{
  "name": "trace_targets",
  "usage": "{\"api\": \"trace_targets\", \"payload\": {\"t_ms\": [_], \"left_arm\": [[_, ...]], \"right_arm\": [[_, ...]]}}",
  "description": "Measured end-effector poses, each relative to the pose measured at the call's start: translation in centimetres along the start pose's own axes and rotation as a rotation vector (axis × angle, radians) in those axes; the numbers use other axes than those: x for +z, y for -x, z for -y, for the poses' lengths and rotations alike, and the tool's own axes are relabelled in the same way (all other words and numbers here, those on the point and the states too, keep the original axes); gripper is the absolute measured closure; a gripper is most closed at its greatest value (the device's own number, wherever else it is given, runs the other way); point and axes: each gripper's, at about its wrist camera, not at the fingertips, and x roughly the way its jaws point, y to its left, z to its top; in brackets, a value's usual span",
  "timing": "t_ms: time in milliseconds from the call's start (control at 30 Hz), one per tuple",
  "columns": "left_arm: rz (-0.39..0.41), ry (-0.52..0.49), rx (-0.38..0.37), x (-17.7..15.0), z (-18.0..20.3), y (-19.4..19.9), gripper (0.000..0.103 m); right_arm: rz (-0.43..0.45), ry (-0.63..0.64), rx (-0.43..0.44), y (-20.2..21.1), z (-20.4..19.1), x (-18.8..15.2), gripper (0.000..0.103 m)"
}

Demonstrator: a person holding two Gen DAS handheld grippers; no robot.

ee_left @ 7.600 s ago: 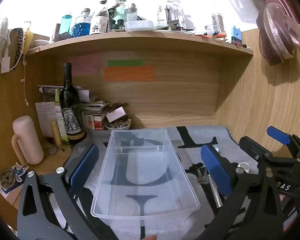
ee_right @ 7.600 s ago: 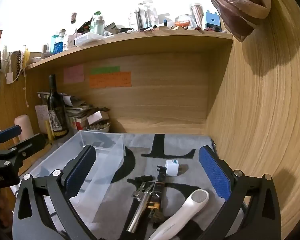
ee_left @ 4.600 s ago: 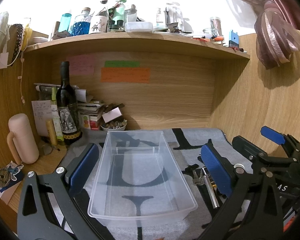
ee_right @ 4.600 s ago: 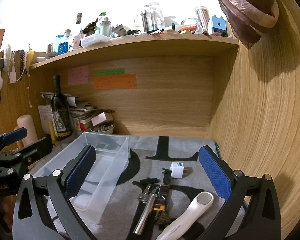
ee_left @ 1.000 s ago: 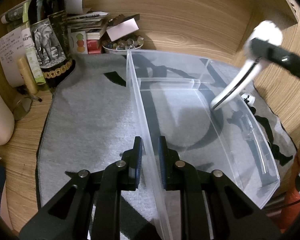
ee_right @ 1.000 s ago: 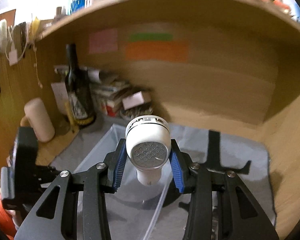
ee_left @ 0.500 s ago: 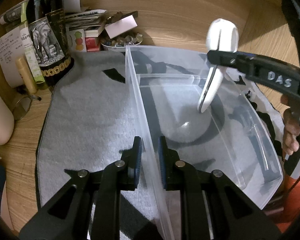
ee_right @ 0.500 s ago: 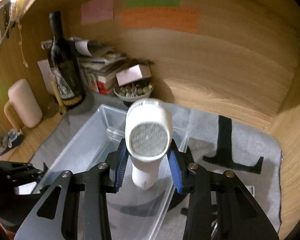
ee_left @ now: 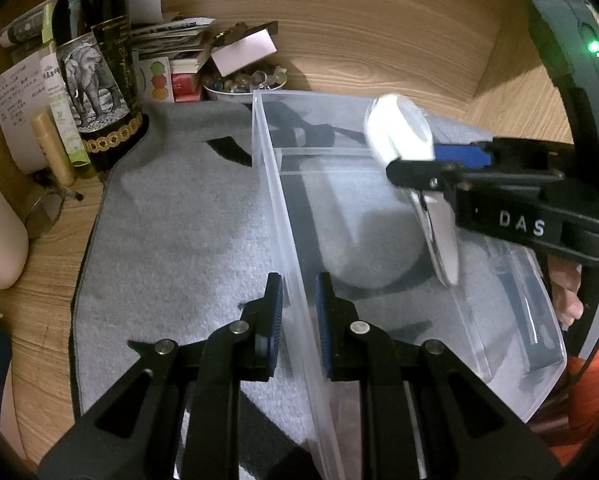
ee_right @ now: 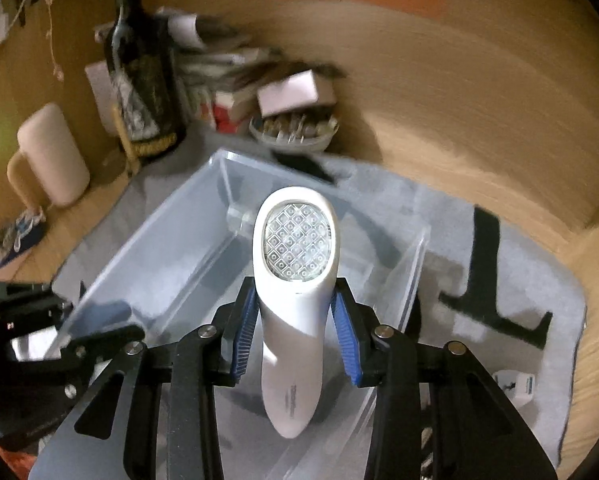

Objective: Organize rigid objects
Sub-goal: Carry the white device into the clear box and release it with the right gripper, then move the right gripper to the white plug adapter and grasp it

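A clear plastic bin (ee_left: pixel 511 312) stands on a grey mat. My left gripper (ee_left: pixel 298 302) is shut on the bin's left wall (ee_left: pixel 283 224), one finger inside and one outside. My right gripper (ee_right: pixel 295 332) is shut on a white handheld device (ee_right: pixel 295 280) with a round gridded face, held above the inside of the bin (ee_right: pixel 171 256). In the left wrist view the device (ee_left: pixel 415 176) hangs tilted over the bin's middle, held by the right gripper (ee_left: pixel 431 168).
A wine bottle (ee_left: pixel 95 72), papers, small boxes and a bowl of marbles (ee_left: pixel 243 80) stand at the back left. A pink bottle (ee_right: pixel 51 156) is at the left. A small white charger (ee_right: pixel 519 386) lies on the mat right of the bin. Wooden walls close the back and right.
My right gripper has brought the white device further over and down toward the bin and tilted it. The left gripper stays shut on the bin wall.
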Motion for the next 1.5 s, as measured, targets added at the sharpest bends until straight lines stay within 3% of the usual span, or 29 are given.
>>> {"api": "trace_targets", "payload": {"t_ms": [100, 167, 233, 433, 633, 833, 1100, 1400, 1467, 1500], "left_arm": [[-0.003, 0.001, -0.004, 0.0, 0.0, 0.0, 0.086], [-0.003, -0.003, -0.003, 0.0, 0.0, 0.0, 0.086], [-0.004, -0.006, -0.001, 0.1, 0.0, 0.0, 0.086], [-0.001, -0.008, -0.001, 0.0, 0.1, 0.1, 0.086], [-0.005, -0.014, 0.004, 0.0, 0.3, 0.2, 0.086], [-0.011, -0.013, 0.006, 0.0, 0.4, 0.1, 0.086], [-0.035, -0.012, 0.006, 0.0, 0.2, -0.3, 0.086], [-0.031, -0.005, 0.013, 0.3, 0.3, -0.5, 0.086], [-0.031, -0.001, 0.013, 0.3, 0.3, -0.5, 0.086], [-0.031, 0.0, 0.013, 0.3, 0.3, -0.5, 0.086]], "right_arm": [[-0.012, -0.002, 0.004, -0.1, 0.0, -0.3, 0.067], [-0.002, -0.002, 0.001, 0.3, -0.1, -0.3, 0.06], [0.023, -0.004, -0.002, 0.9, 0.0, -0.4, 0.049], [0.106, -0.017, -0.039, 3.0, 0.2, -0.6, 0.031], [0.184, -0.048, -0.118, 5.7, 1.5, -1.5, 0.022], [0.226, -0.121, -0.24, 8.2, 4.7, -3.4, 0.019], [0.14, -0.3, -0.36, 8.3, 11.1, -7.4, 0.019], [0.04, -0.419, -0.329, 5.5, 14.9, -9.0, 0.021], [0.037, -0.423, -0.319, 4.9, 15.1, -8.8, 0.024], [0.032, -0.423, -0.318, 4.6, 15.2, -8.7, 0.031]]}}
